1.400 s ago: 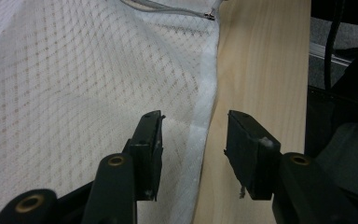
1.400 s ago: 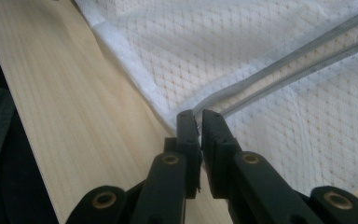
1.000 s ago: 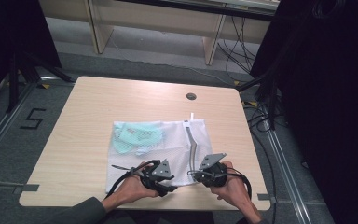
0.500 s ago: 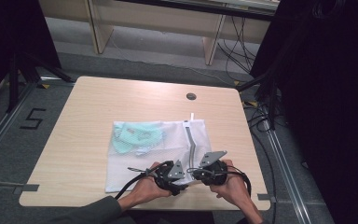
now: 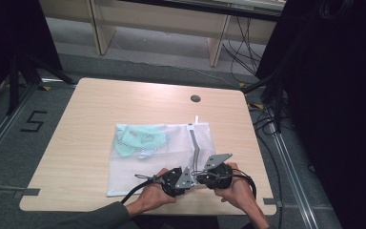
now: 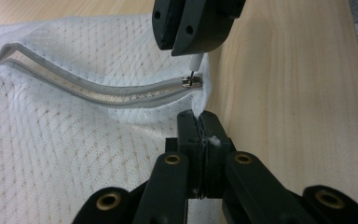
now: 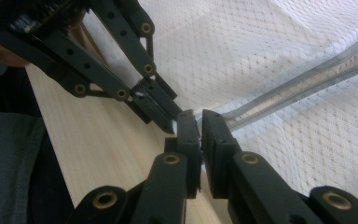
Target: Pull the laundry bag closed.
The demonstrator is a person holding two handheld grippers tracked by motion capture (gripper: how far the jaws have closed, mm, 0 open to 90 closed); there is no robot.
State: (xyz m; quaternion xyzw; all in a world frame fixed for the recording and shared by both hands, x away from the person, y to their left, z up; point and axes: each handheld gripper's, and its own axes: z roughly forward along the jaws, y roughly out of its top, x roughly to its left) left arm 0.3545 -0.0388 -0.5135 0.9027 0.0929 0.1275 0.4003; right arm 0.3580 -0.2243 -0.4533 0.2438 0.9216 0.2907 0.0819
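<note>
Mesh laundry bag (image 5: 159,160): laid flat on table (image 5: 90,109). Corner fabric just clamped by left gripper (image 6: 199,133); zipper pull (image 6: 195,63) pinched by right gripper (image 7: 195,122). Fabric to be kept taut while the pull is drawn along the zipper.

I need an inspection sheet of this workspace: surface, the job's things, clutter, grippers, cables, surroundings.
Surface: light wooden table, round cable hole near far edge.
Job's things: white mesh bag lying flat, green cloth inside; grey zipper, its slider at the near end.
Clutter: nothing seen.
Grippers: left gripper has just closed, pinching the bag's edge below the slider; right gripper shut on the slider's white pull tab.
Cables: black cable trailing from left gripper; loose cables on floor at right.
Surroundings: grey floor, number 5 marked left.
</note>
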